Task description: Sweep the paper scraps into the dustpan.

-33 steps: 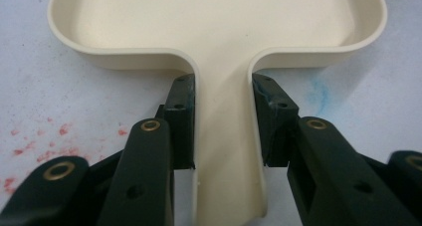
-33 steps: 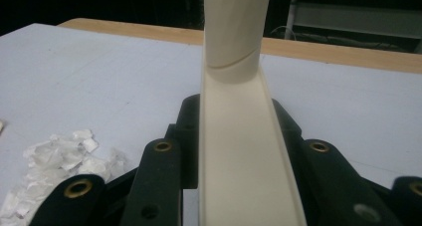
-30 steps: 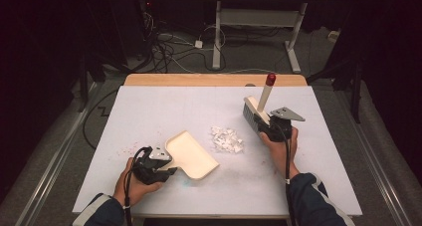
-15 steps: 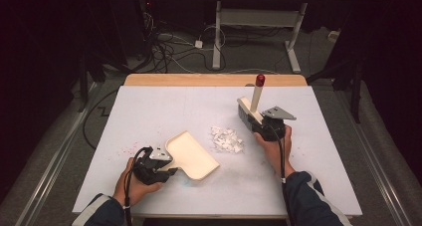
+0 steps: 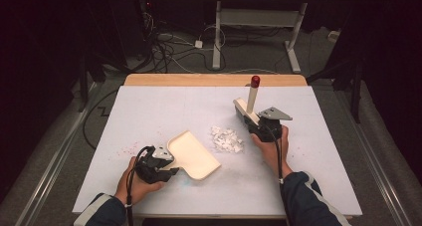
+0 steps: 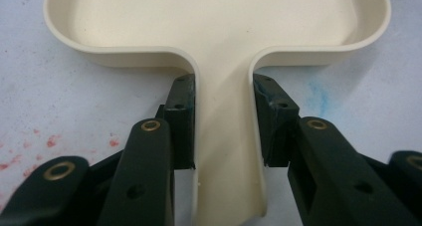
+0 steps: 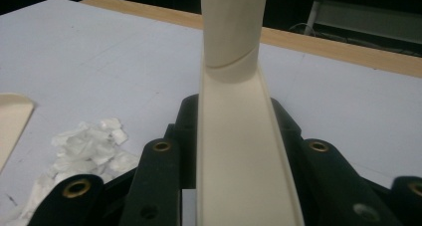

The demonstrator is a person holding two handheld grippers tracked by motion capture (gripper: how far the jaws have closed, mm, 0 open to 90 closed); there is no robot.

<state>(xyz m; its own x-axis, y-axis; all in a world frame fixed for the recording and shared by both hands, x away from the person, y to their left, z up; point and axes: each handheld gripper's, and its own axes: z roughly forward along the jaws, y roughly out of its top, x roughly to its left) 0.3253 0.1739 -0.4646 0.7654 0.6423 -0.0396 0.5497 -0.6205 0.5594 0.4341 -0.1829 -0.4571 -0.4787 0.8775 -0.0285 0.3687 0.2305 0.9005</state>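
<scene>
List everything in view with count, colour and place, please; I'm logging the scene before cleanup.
dustpan: one, cream, near-left on the table, handle clamped in the left tongs
brush: one, cream handle with a red tip, right of centre, clamped in the right tongs
paper scraps: one small pile, white, mid-table between dustpan and brush
red specks: scattered, left of the dustpan
table: one, white top, wooden far edge
cables: several, on the floor beyond the table
hands: two, at the near edge, dark sleeves with white stripes
</scene>
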